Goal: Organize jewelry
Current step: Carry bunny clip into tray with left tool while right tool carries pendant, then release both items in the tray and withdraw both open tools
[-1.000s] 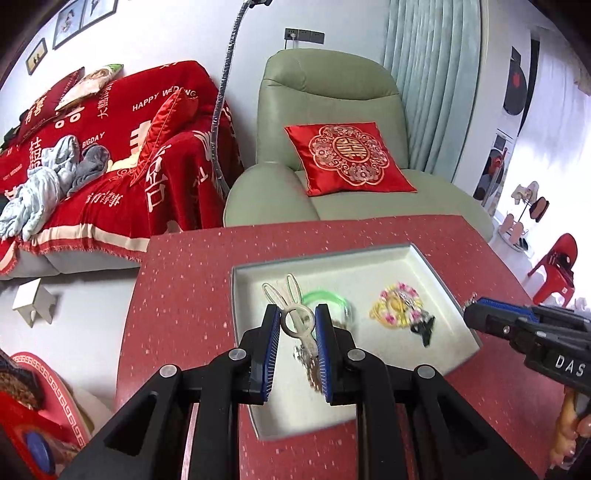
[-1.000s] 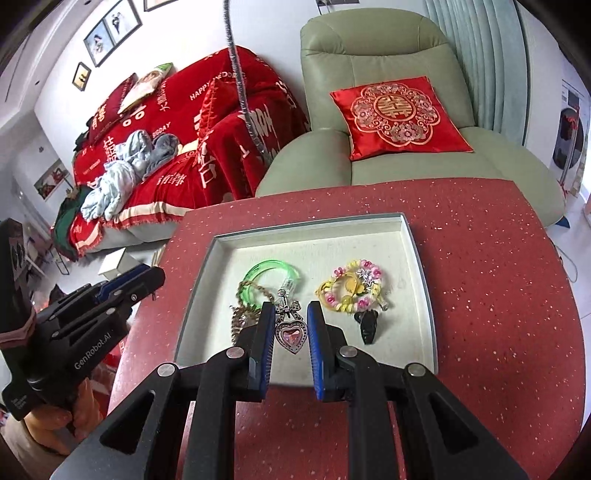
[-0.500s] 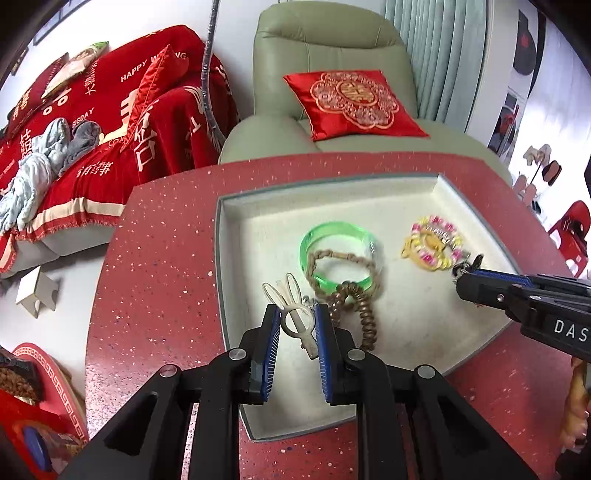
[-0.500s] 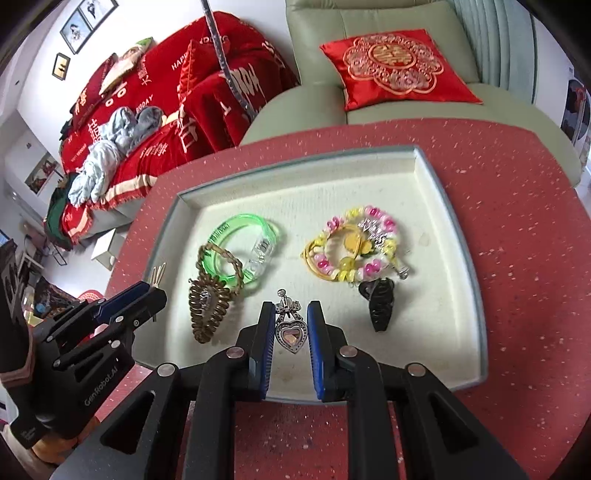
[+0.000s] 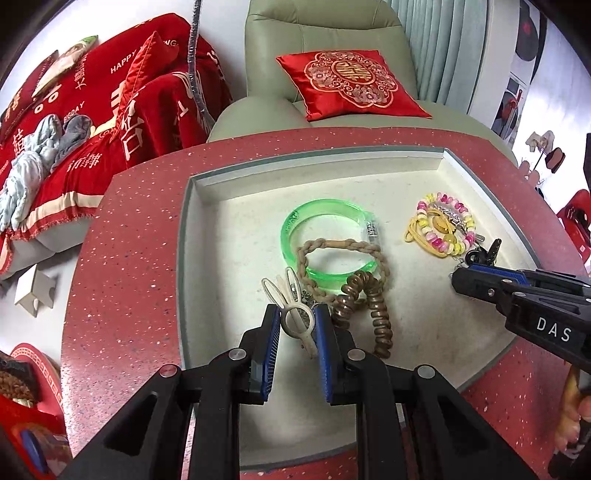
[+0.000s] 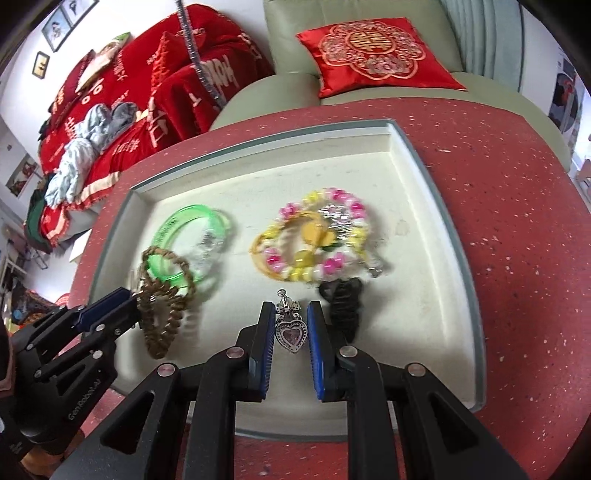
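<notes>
My left gripper (image 5: pixel 297 321) is shut on a cream rabbit-shaped hair clip (image 5: pixel 291 314), low over the near left of the white tray (image 5: pixel 207 206). My right gripper (image 6: pixel 291 325) is shut on a silver heart pendant (image 6: pixel 292 332) with a pink stone, low over the tray's near middle. In the tray lie a green bangle (image 5: pixel 325 240), a braided tan band (image 5: pixel 343 247), a brown coil hair tie (image 5: pixel 376 314), a pink and yellow bead bracelet (image 6: pixel 317 240) and a black claw clip (image 6: pixel 343 306). The right gripper (image 5: pixel 458 280) shows in the left wrist view, the left gripper (image 6: pixel 129 299) in the right.
The tray sits on a red speckled table (image 6: pixel 517 229). Behind it stands a green armchair (image 5: pixel 317 33) with a red cushion (image 5: pixel 351 81). A sofa under a red blanket (image 5: pixel 92 122) lies to the left. A hand (image 5: pixel 572 417) holds the right gripper.
Both grippers have come down toward the tray, each still holding its piece. The tray and its contents now fill more of both views.
</notes>
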Motion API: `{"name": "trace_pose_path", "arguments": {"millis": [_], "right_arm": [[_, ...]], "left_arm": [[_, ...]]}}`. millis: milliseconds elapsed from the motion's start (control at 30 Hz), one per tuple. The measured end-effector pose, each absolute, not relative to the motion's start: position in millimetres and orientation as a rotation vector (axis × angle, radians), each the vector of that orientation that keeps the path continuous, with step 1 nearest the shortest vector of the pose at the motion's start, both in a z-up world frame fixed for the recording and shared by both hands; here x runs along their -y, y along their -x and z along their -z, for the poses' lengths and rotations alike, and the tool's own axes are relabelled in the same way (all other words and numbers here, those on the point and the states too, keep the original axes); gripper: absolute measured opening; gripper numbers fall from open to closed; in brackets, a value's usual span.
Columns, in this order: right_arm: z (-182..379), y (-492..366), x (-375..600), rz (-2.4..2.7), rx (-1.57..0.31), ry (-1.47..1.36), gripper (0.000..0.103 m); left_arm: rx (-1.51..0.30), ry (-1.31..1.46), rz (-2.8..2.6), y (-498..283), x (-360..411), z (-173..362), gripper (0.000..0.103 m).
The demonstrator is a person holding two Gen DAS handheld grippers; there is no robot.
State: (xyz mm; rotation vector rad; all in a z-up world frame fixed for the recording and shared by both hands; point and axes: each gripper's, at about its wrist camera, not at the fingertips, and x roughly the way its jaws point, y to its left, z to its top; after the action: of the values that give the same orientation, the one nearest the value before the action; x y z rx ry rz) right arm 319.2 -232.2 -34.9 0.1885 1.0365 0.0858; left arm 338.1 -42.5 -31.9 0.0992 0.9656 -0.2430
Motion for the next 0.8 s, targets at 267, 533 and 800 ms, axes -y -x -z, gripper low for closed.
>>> {"name": "trace_pose_path", "arguments": {"millis": [267,533,800], "right_arm": [[33,-321,243,-0.026,-1.010,-0.161,0.019],[33,-318,235,-0.025,-1.006,-0.106,0.019],[34,-316,223,-0.034,-1.002,-0.022,0.035]], "left_arm": [[-0.946,-0.120,0.219,-339,52,35,0.037],[-0.941,-0.121,0.212,-337,54,35,0.038],[-0.940,-0.136,0.210,-335,57,35,0.038]]}}
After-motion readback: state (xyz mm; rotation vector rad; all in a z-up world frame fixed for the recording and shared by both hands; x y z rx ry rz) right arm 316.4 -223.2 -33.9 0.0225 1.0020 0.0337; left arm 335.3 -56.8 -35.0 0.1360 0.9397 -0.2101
